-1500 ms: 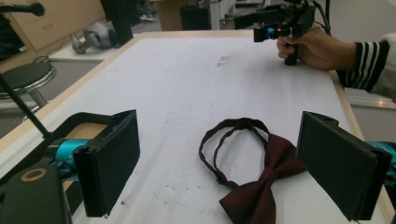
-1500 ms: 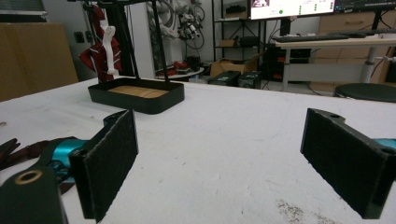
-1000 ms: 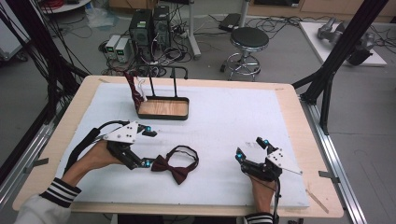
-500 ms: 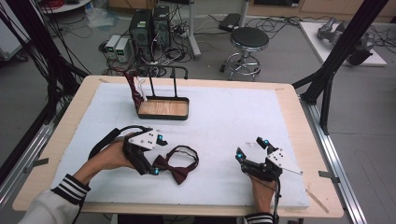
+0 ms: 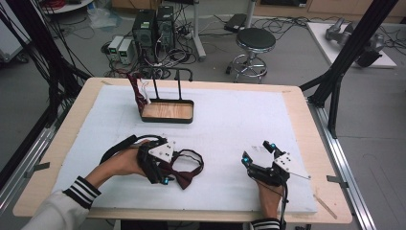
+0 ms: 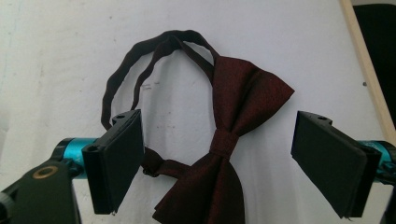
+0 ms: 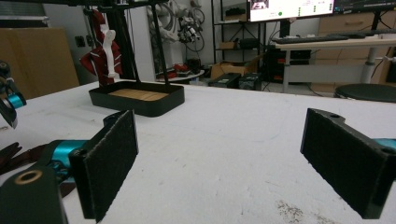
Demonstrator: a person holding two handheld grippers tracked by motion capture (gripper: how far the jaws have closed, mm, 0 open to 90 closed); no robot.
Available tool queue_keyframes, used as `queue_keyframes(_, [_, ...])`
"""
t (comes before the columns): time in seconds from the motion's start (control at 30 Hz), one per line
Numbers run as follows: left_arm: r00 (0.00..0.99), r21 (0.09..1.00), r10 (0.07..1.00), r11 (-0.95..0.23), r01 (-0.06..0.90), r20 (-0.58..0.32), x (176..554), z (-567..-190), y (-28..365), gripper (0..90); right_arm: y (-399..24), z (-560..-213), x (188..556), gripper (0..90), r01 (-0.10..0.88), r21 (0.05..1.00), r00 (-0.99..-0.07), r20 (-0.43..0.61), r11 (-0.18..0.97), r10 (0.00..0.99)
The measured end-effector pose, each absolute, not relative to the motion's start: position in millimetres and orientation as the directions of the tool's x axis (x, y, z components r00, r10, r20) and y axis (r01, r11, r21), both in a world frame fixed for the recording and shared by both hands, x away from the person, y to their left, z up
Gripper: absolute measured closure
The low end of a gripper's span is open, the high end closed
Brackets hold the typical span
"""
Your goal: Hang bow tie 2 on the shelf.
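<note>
On the near left of the white-covered wooden counter (image 5: 230, 120), seen from the high view, my left gripper (image 5: 165, 167) lies over a dark red satin bow tie (image 5: 184, 176) with a thin black neck strap (image 5: 194, 155) looped just beyond it. My left hand (image 5: 122, 163) comes in from a white sleeve with black-striped cuff (image 5: 79, 191). My right gripper (image 5: 258, 153) rests on the near right of the counter, well apart from the bow tie, its fingers spread and nothing between them. Toward the far left stands a black metal stand with a wooden tray base (image 5: 167, 111), and a dark red patterned necktie (image 5: 139, 91) hangs at its left post. A round black stool (image 5: 256, 40) stands on the floor beyond the counter.

Along my left gripper view, the fingers (image 6: 116, 161) are spread wide to either side of the bow tie (image 6: 233, 112), whose centre knot sits between them; the strap (image 6: 140, 65) curls off toward the far side. I cannot tell whether the left finger touches the strap end.

Along my right gripper view, the fingers (image 7: 109, 158) are spread over bare white counter (image 7: 233, 135). The black stand (image 7: 137, 98) sits farther off, with the necktie (image 7: 100, 51) hanging at it, and an edge of the bow tie (image 7: 11, 156) shows at the left.
</note>
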State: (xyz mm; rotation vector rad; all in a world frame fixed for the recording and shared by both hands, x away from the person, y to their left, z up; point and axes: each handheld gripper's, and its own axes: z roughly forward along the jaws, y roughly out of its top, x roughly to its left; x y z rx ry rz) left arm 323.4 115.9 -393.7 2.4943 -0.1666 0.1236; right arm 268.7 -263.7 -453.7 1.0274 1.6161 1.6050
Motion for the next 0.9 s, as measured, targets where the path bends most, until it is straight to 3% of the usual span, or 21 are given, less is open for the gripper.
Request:
queue_keyframes(0.5, [0.978, 0.485, -0.169, -0.85, -0.208, 0.124, 322.3, -402.3, 102.7, 26.0, -264.0, -453.7, 268.7, 10.3, 0.093, 0.994, -0.497, 0.089, -0.049, 0.863])
queue_keyframes(0.9, [0.972, 0.412, -0.212, -0.881, -0.235, 0.102, 325.2, -406.7, 96.0, 41.8, -263.8, -453.8, 268.4, 10.3, 0.094, 0.994, -0.495, 0.091, -0.05, 0.864])
